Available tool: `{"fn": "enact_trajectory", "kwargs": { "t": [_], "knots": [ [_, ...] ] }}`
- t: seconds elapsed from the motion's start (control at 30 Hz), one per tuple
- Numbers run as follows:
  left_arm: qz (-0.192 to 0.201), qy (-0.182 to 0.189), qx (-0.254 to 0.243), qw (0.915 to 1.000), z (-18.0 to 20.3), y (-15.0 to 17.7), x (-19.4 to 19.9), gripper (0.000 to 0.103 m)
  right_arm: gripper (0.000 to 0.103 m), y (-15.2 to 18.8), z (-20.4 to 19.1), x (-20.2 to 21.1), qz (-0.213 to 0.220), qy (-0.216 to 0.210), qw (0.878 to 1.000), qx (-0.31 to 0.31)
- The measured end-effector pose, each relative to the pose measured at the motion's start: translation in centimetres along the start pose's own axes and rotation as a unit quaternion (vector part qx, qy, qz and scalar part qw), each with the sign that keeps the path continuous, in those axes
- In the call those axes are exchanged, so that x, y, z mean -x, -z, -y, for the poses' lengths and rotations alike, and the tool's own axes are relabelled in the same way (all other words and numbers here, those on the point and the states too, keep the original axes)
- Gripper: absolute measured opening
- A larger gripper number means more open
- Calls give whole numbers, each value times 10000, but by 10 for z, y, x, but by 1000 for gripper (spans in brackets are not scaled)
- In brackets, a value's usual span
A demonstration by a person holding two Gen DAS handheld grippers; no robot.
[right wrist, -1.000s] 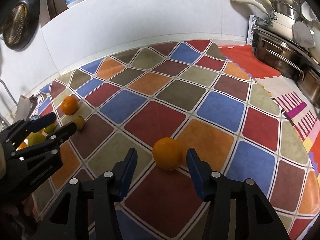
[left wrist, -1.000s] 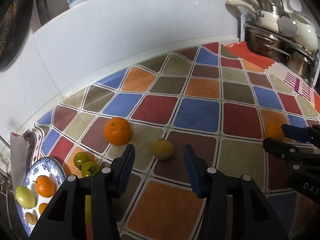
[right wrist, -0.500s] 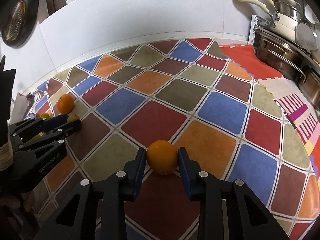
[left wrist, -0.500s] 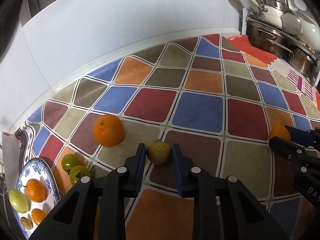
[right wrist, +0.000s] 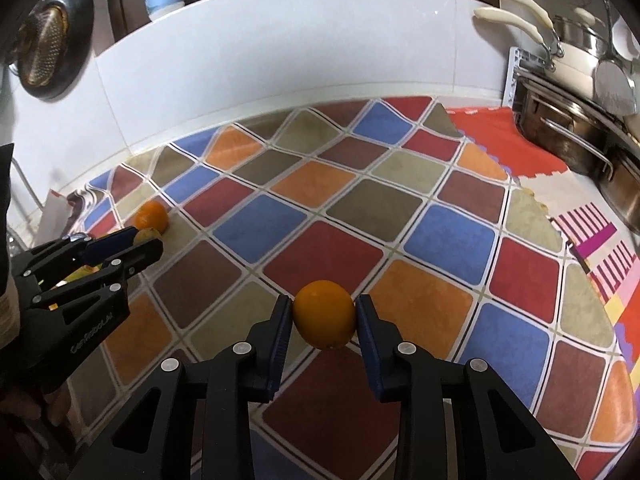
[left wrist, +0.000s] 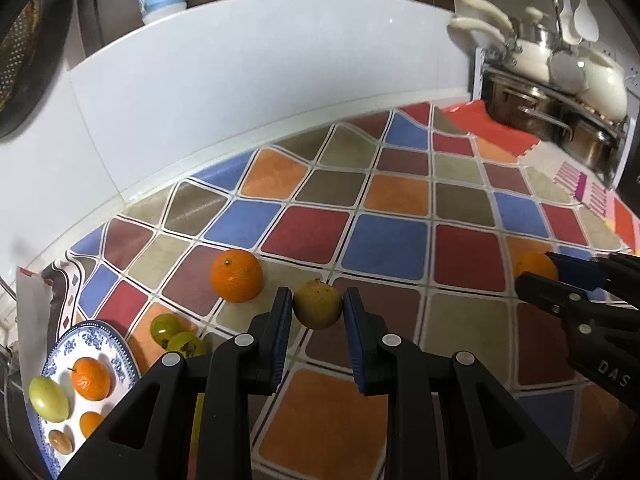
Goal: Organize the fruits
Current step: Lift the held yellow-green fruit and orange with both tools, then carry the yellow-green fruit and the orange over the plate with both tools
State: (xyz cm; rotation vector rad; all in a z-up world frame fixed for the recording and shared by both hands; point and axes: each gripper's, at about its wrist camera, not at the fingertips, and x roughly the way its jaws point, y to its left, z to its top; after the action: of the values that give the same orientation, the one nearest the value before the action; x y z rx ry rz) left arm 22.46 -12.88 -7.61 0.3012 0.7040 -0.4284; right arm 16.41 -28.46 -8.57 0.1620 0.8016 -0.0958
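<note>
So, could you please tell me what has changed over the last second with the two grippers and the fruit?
Both grippers closed from wide open. The left gripper now clamps the yellowish fruit, and the right gripper clamps the orange; each fruit appears lifted slightly off the checkered cloth. The loose orange, the two green fruits and the blue-patterned plate of fruit stayed put.

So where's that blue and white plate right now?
In the left wrist view, the plate sits at the lower left, with two green fruits just right of it.
</note>
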Motion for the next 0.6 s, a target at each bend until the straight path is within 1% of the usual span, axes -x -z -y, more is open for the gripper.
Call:
{"fn": "enact_trajectory", "kwargs": {
  "t": [0.3, 0.6],
  "knots": [
    [284, -75, 124, 9995, -4, 10, 45, 27, 34, -1, -17, 30, 304, -235, 9990, 231],
    [481, -375, 467, 9970, -18, 32, 91, 27, 34, 2, -42, 61, 589, -534, 9948, 644]
  ]
}}
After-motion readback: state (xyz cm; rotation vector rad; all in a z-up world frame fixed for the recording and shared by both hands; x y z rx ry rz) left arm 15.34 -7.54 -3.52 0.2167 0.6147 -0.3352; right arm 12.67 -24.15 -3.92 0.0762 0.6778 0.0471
